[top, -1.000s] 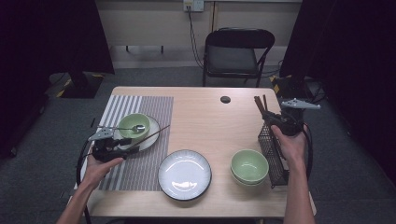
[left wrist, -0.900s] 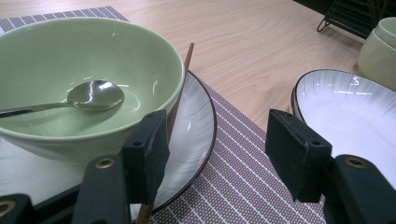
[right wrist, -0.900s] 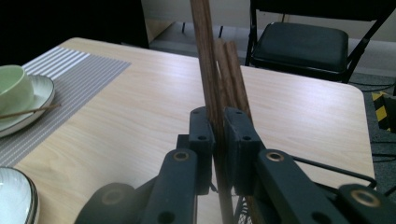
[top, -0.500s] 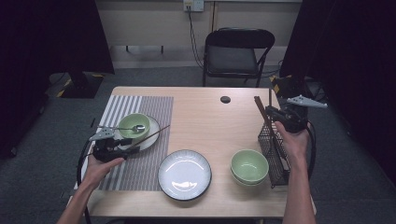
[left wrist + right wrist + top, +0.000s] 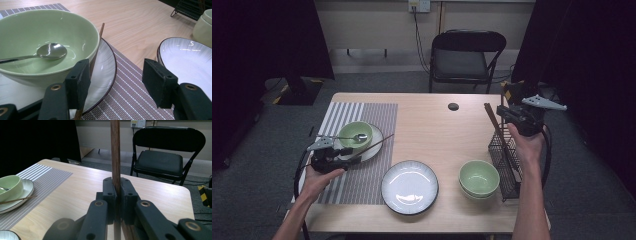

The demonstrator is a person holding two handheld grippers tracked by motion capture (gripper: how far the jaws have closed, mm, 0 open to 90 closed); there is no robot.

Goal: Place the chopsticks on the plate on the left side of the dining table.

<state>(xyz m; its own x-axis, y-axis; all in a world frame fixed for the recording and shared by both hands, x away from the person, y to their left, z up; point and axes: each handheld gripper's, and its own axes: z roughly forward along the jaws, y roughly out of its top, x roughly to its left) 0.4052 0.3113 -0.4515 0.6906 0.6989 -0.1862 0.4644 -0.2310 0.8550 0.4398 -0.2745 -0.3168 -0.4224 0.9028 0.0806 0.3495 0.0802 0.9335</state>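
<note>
**Over the rack at the right edge: one chopstick lifted, its mate across the table**

Above the wire rack [image 5: 504,160] at the table's right edge, the right gripper [image 5: 512,116] has its jaws clamped tight on a wooden chopstick [image 5: 115,150]. In the right gripper view the stick stands nearly upright between the pads; in the high view it slants down toward the rack.

Its mate, the second chopstick [image 5: 373,144], lies near the left edge. It rests on the rim of the white plate [image 5: 105,65] under the green bowl [image 5: 355,134], which holds a spoon [image 5: 50,51]. This stick's long axis runs roughly from the table's near left toward the far right, with its far tip out over the striped mat [image 5: 377,112].

The left gripper [image 5: 343,157] sits at the near end of that stick with its jaws apart and nothing pinched; the stick runs just beside one pad.

So the spot for the held stick lies leftward across the table, past the empty plate [image 5: 409,186] and the stacked bowls [image 5: 479,178]. I judge it will have to be tipped from upright to lie alongside its mate.
</note>
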